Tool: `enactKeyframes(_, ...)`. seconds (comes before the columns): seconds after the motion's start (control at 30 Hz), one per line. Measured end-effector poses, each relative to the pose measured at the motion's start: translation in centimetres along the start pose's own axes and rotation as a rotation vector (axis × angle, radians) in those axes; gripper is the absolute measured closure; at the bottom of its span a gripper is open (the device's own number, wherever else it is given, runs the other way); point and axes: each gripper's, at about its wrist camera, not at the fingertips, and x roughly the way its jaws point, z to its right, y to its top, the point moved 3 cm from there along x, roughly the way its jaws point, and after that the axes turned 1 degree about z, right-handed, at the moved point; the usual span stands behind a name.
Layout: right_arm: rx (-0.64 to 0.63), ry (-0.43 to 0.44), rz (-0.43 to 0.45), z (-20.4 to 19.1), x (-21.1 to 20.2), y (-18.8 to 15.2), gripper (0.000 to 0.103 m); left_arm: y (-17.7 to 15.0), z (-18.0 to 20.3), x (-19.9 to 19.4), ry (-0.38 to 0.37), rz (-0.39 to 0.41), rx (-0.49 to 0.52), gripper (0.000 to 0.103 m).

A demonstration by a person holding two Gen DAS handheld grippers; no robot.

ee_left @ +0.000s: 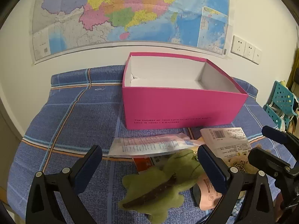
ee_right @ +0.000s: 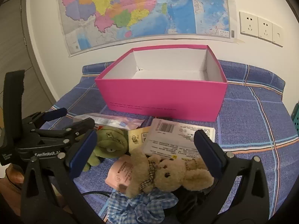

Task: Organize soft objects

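An open pink box [ee_left: 183, 106] [ee_right: 162, 97] with a white, bare inside stands on the blue plaid cloth. In front of it lies a pile. A green plush [ee_left: 158, 183] [ee_right: 110, 141] lies below and between the fingers of my left gripper [ee_left: 149, 147], which is open and holds nothing. My right gripper [ee_right: 145, 132] is open over a beige plush bunny [ee_right: 164, 173] with a checked bow, not touching it. A blue gingham fabric piece [ee_right: 142, 205] lies just under the bunny. Each gripper shows in the other's view: right gripper [ee_left: 269, 143], left gripper [ee_right: 72, 118].
Flat packets lie among the toys: a white one with a barcode [ee_right: 179, 136] [ee_left: 226, 138], a pink sachet [ee_right: 119, 171] and a clear printed pouch [ee_left: 149, 145]. A map [ee_left: 130, 13] and sockets [ee_right: 261, 28] are on the wall behind. A teal basket [ee_left: 280, 100] stands at the right.
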Motion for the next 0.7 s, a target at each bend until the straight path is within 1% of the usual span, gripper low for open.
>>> enactKeyframes(0.7,-0.006,0.019,-0.001,-0.35,0.03,0.32,0.0,0.05,0.09,-0.07,0.004,0.0,0.003,0.0)
